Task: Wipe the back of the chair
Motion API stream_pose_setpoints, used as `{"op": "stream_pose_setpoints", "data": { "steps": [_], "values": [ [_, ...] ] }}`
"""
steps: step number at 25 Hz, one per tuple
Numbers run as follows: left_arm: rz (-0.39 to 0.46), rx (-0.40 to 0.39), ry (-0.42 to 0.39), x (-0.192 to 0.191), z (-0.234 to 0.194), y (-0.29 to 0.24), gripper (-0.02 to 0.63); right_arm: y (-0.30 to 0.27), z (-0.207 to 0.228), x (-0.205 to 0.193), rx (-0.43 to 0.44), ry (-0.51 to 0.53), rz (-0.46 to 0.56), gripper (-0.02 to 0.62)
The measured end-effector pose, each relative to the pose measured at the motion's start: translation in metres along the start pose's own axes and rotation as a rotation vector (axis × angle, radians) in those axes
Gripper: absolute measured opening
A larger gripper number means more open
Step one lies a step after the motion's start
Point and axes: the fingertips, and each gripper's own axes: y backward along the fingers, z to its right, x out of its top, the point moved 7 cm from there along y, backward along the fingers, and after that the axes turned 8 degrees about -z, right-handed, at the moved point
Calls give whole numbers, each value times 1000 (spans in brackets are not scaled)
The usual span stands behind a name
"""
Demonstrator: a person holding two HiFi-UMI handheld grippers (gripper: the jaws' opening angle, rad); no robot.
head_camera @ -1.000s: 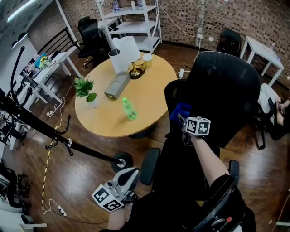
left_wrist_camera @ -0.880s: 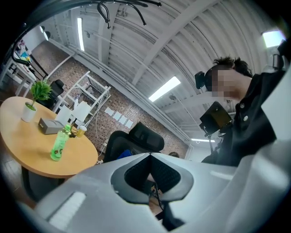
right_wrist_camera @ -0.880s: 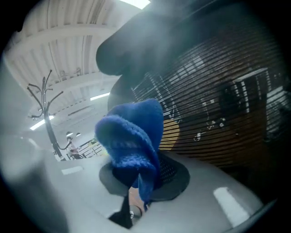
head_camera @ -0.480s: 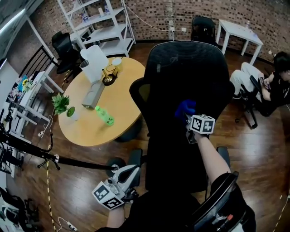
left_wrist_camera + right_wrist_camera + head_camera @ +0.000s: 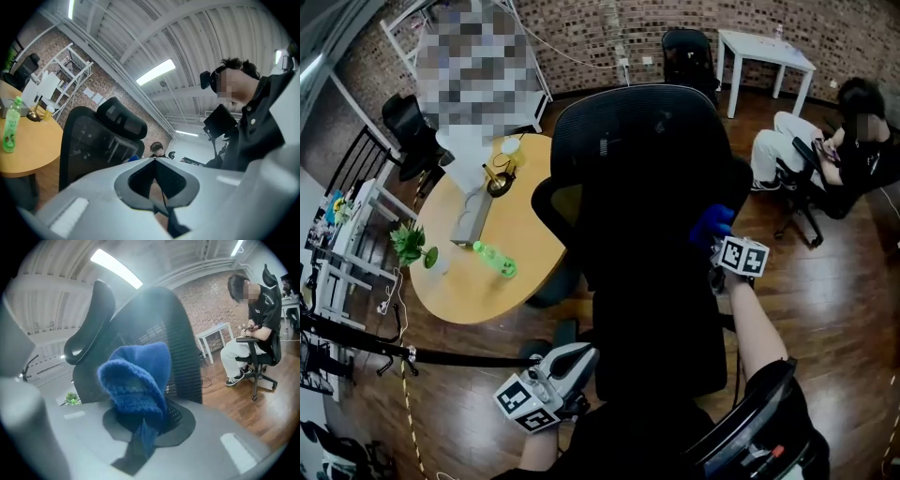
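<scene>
The black mesh office chair (image 5: 642,178) stands in front of me with its back (image 5: 154,319) turned my way. My right gripper (image 5: 720,246) is shut on a blue knitted cloth (image 5: 711,225) and holds it at the right edge of the chair's back. In the right gripper view the blue cloth (image 5: 138,380) bulges up out of the jaws against the mesh. My left gripper (image 5: 567,367) hangs low at the left, beside the chair's seat, and its jaws are shut with nothing in them (image 5: 157,187). The chair's headrest (image 5: 123,122) shows in the left gripper view.
A round wooden table (image 5: 502,248) stands left of the chair with a green bottle (image 5: 494,260), a small plant (image 5: 411,246) and a lamp on it. A seated person (image 5: 825,159) is at the right. A white table (image 5: 764,52) stands at the back.
The chair has turned and come across the view, so its back now faces me. My right gripper with the cloth has shifted right, to the back's right edge. The left gripper has stayed low.
</scene>
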Motion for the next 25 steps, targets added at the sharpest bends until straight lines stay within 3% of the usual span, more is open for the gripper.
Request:
{"op": "stream_pose_setpoints", "data": {
  "steps": [5, 11, 16, 19, 25],
  "values": [
    [-19, -23, -3, -1, -3, -10, 6, 17, 34, 4, -60, -24, 31, 57],
    [-32, -61, 8, -4, -5, -18, 6, 62, 79, 1, -320, -85, 73, 55],
    [-25, -75, 13, -1, -2, -14, 6, 87, 81, 1, -412, -75, 78, 55],
    [-11, -51, 17, 0, -2, -1, 6, 67, 62, -13, -421, -24, 12, 55],
    [20, 35, 23, -3, -6, 35, 6, -4, -9, -61, -271, 125, -134, 55]
  ]
}}
